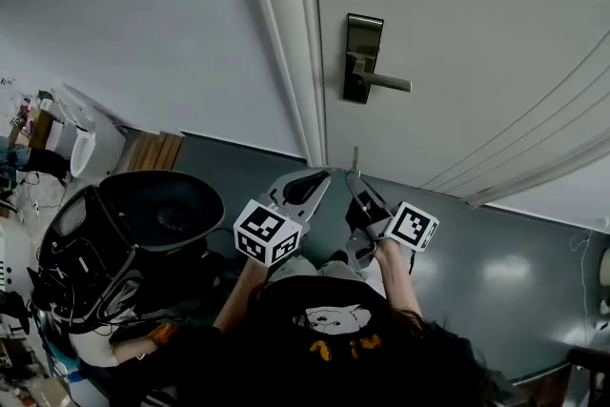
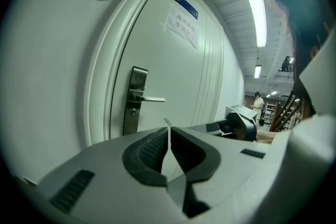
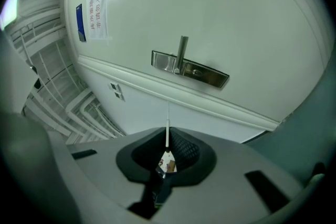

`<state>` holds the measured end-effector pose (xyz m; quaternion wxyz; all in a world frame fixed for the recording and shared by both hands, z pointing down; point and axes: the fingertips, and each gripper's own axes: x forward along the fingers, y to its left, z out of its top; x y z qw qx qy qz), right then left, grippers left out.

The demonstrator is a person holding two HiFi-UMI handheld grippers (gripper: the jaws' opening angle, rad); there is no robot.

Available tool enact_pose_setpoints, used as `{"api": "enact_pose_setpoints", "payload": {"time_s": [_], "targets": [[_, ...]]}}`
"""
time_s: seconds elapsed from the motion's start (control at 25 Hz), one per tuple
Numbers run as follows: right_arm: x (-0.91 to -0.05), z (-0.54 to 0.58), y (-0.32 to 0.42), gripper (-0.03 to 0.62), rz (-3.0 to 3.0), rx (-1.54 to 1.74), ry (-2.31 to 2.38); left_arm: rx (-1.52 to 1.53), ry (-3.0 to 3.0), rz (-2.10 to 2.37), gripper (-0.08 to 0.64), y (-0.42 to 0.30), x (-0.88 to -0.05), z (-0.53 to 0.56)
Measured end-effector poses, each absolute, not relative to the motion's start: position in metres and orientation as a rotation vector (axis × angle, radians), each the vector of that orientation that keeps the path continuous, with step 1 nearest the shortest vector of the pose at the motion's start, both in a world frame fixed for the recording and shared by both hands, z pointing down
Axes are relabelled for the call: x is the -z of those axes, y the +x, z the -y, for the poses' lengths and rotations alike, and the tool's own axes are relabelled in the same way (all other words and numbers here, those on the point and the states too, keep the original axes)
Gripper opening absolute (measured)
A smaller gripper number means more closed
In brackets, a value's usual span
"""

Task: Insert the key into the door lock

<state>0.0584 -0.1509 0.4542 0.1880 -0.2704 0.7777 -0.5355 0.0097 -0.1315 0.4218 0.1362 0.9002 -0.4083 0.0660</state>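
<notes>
The white door (image 1: 457, 33) carries a dark metal lock plate (image 1: 362, 57) with a lever handle (image 1: 386, 83). A thin silver key (image 1: 355, 159) points up toward the door, well below the lock plate, and my right gripper (image 1: 356, 186) is shut on it. In the right gripper view the key (image 3: 167, 134) stands edge-on between the pads of the right gripper (image 3: 168, 140), with the lock plate (image 3: 202, 73) and handle (image 3: 181, 53) ahead and apart. My left gripper (image 1: 313, 182) hangs beside the right one. In its own view the left gripper (image 2: 169, 132) is shut on nothing and the lock plate (image 2: 135, 99) lies ahead.
The door frame (image 1: 286, 33) and a plain wall (image 1: 143, 33) run left of the door. A black round machine (image 1: 143, 214) stands on the grey floor (image 1: 477, 243) at my left. A paper notice (image 2: 181, 24) hangs on the door. A person (image 2: 257, 103) stands far off.
</notes>
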Motion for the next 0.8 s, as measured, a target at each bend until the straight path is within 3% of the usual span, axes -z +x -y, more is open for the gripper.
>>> {"api": "enact_pose_setpoints", "payload": {"time_s": [0.8], "targets": [[-0.466,0.214,0.050,0.020,-2.098,1.495,-0.917,-0.202,2.718,0.970,0.020,0.005,-0.413,0.187]]}}
